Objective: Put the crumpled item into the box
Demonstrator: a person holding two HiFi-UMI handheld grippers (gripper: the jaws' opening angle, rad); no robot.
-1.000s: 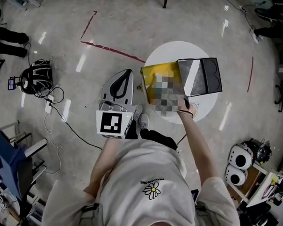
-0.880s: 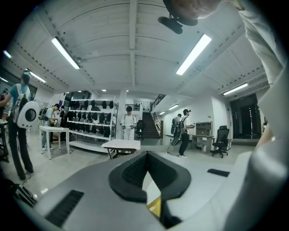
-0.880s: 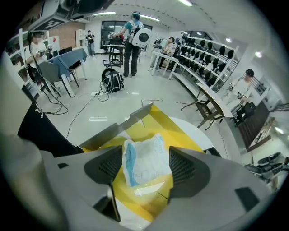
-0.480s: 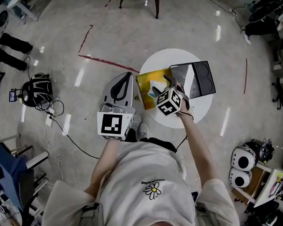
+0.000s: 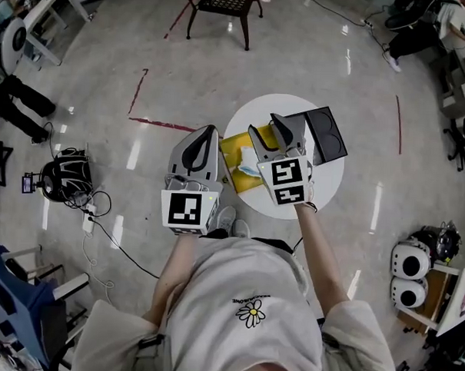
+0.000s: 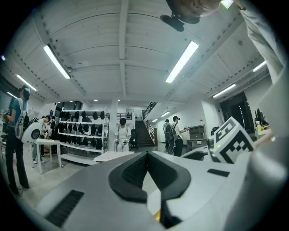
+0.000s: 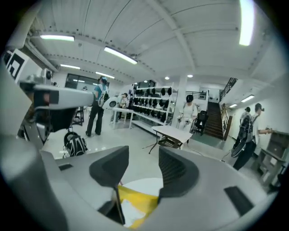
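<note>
Round white desk [image 5: 327, 177]: crumpled wad [image 5: 246, 171] looks dropped in the yellow box [image 5: 232, 153]. Right claw [image 5: 272, 129] is empty, jaws just been narrowing; left claw [image 5: 205, 136] is pinched closed. Next, just back off.

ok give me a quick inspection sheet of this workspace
surface: round white table, two things on it
job's things: crumpled white item lies inside the yellow box
clutter: dark grey moulded tray beside the box
grippers: left claw shut, empty; right claw open above the box, jaws just been closing, nothing between them
cables: black cable on floor by black backpack
surroundings: glossy grey floor, red tape lines, black chair, person standing
</note>
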